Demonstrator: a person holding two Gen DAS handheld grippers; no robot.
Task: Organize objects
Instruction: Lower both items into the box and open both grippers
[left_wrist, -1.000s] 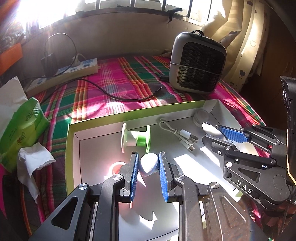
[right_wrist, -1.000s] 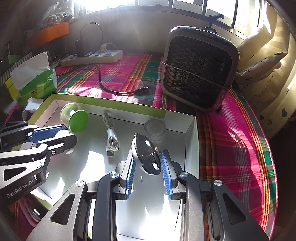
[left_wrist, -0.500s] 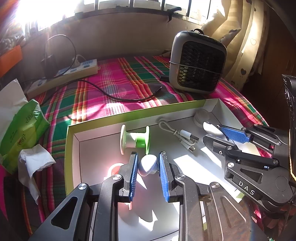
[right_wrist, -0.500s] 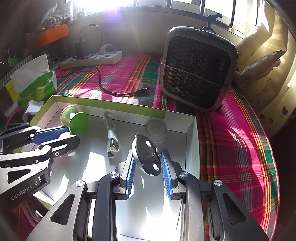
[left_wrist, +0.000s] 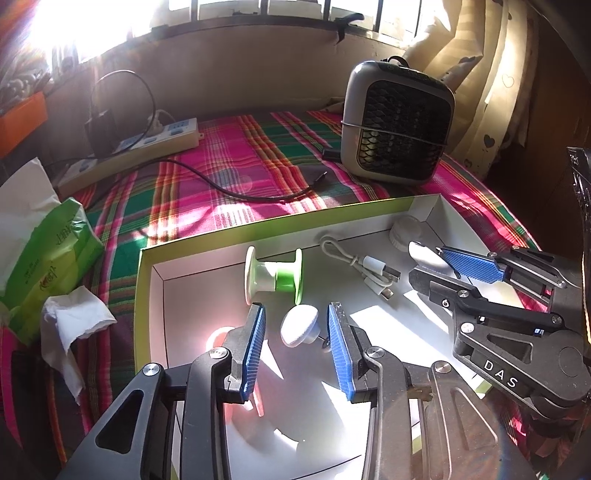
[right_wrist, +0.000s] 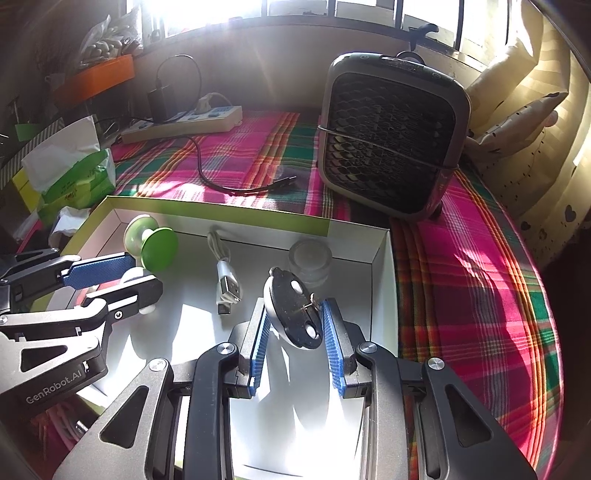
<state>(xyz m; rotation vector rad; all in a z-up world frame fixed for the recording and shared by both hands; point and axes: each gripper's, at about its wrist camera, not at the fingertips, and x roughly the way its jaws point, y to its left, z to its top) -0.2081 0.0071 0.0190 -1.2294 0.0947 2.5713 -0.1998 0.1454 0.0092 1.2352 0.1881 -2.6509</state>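
Observation:
A shallow white box with a green rim (left_wrist: 258, 230) lies on the plaid cloth. My left gripper (left_wrist: 297, 330) is open inside it, its blue pads apart from a small white knob (left_wrist: 299, 326) lying between them. My right gripper (right_wrist: 293, 319) is shut on a black oval disc with white holes (right_wrist: 291, 312), held over the box's right side. In the left wrist view the right gripper (left_wrist: 439, 260) shows the disc's pale side (left_wrist: 419, 251). The box also holds a green-and-white spool (left_wrist: 275, 277), a white USB cable (left_wrist: 365, 264) and a small clear jar (right_wrist: 310, 260).
A grey fan heater (right_wrist: 391, 136) stands behind the box on the right. A power strip (left_wrist: 147, 142) with a black cable (left_wrist: 236, 192) lies at the back left. A green tissue pack (left_wrist: 40, 254) and crumpled tissue (left_wrist: 70, 321) sit left of the box.
My left gripper has opened and let go of the white knob, which now lies on the box floor between the pads. The right gripper still holds the disc.

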